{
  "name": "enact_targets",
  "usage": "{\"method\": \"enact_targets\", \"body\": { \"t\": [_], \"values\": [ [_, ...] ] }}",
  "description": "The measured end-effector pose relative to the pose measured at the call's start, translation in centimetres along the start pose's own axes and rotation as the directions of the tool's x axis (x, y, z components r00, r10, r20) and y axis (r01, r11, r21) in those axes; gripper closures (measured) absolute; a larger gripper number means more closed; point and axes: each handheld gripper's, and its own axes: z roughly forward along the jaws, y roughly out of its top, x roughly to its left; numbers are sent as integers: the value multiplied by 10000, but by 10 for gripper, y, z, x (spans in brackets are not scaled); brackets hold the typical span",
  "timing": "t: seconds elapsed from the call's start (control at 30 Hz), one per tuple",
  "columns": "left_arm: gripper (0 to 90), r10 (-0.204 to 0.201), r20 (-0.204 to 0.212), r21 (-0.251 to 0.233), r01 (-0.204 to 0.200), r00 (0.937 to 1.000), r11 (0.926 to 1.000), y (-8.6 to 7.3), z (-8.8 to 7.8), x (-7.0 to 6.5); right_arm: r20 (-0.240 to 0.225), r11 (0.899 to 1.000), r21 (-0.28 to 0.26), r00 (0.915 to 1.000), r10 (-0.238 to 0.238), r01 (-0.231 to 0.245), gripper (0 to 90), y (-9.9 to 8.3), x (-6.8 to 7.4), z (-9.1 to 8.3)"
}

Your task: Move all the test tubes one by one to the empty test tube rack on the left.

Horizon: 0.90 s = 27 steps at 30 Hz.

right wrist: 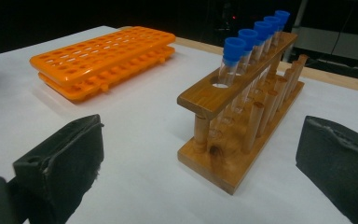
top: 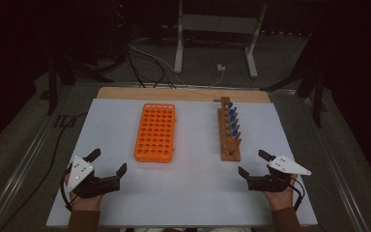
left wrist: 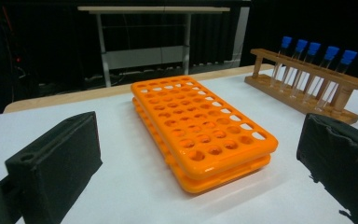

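On the white worktop (top: 188,193) an orange tube rack (top: 155,132) lies left of centre, its holes empty, and a wooden rack (top: 230,137) stands to its right, well apart, holding five blue-capped tubes (top: 232,118) upright in a row. The hole at the wooden rack's near end is empty. The left gripper (top: 109,162) rests near the worktop's front left corner, its jaws spread wide with nothing between them, facing the orange rack. The right gripper (top: 254,163) sits just in front of the wooden rack, jaws equally wide and empty.
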Motion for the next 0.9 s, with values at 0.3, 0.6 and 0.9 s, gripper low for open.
{"method": "enact_targets", "body": {
  "t": [0.3, 0.6, 0.9],
  "values": [
    [5, -140, -264, 383, 150, 9996, 9992, -1, 4, 3, 29, 9999, -55, 9999, 107, -107, 11, 1, 1, 0],
    [5, -361, -616, 304, 380, 9974, 9988, -1, 3, 5, 282, 9983, -282, 9983, 511, -503, 23, 13, -13, 1],
    [6, -341, -801, 433, 376, 9962, 9984, -3, 5, 4, 114, 9991, -212, 9992, 378, -376, 26, 34, -19, 9]
  ]
}}
